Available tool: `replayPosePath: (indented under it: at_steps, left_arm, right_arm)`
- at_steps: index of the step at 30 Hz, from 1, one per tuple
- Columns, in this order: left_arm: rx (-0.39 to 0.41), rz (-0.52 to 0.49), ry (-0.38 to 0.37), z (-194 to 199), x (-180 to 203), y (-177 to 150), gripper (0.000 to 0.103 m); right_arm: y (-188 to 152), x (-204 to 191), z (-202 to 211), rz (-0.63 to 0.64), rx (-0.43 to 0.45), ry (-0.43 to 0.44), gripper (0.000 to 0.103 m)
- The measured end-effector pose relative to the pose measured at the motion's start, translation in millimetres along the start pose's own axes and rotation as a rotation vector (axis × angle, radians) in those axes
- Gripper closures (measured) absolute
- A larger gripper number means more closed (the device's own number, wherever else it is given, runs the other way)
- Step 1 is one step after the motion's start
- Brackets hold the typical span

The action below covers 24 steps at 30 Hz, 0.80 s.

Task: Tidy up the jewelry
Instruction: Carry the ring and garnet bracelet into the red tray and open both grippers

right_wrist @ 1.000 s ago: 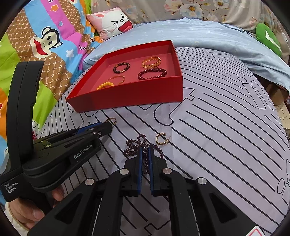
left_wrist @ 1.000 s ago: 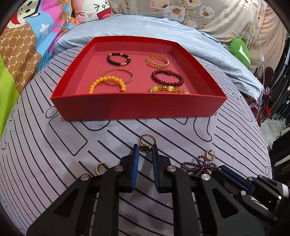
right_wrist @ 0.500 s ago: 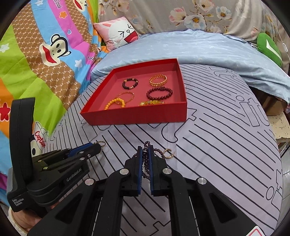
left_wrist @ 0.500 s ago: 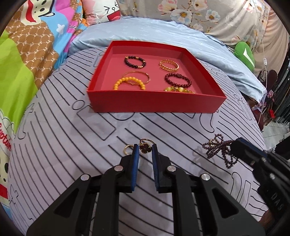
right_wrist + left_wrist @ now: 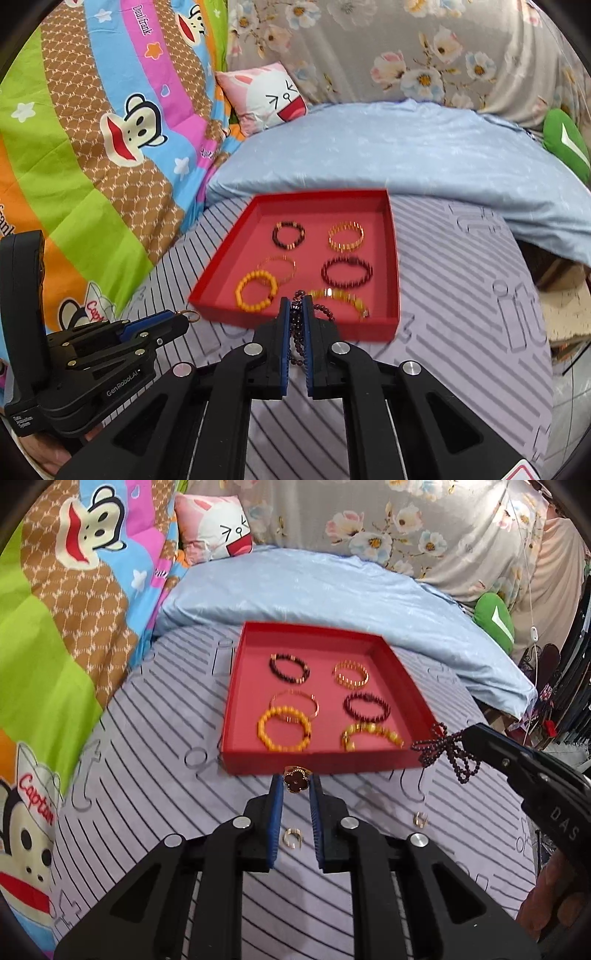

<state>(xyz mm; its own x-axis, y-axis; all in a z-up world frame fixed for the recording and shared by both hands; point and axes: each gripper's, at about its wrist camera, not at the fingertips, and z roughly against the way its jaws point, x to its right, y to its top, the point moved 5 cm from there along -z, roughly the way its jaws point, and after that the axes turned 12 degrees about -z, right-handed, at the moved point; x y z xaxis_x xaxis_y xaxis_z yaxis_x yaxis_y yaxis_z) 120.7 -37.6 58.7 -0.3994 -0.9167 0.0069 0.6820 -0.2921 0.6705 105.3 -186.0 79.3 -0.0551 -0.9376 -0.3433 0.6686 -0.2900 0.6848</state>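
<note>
With six bracelets already in the red tray (image 5: 413,686), your left gripper (image 5: 295,786) clamps a clover ring (image 5: 296,780), your right gripper (image 5: 295,314) pinches the dark bead strand (image 5: 297,325), and two gold rings (image 5: 291,837) remain on the near mat.

- Both views are lit brightly and evenly by soft, diffuse light; its source cannot be told
- Only faint, soft-edged shadows are cast on the striped grey sheet (image 5: 155,775)
- Strong fisheye bending is seen toward the edges, and the corners are cut off by a black circular vignette
- The red tray (image 5: 394,295) and its bracelets are smeared by motion blur in the right wrist view, less so in the left
- Small glints are shown on the gold ring (image 5: 291,838)
- The floral curtain (image 5: 424,535) is rendered slightly soft
</note>
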Motion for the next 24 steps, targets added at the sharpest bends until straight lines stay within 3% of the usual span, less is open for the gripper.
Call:
replayPosePath:
  at_steps: [10, 17, 24]
  left_arm:
    - [0.026, -0.038, 0.010, -34.5, -6.3, 65.3, 0.089]
    - [0.012, -0.051, 0.002, -78.3, -6.1, 92.2, 0.089]
    - [-0.027, -0.048, 0.013, -112.7, -12.2, 98.8, 0.089]
  right_arm:
    - [57.4, 0.9, -48.0, -0.013, -0.008, 0.043, 0.097]
    - [68.8, 1.9, -96.8, -0.039, -0.062, 0.079, 0.097]
    - [67.1, 10.6, -133.4, -0.061, -0.107, 0.072, 0.096]
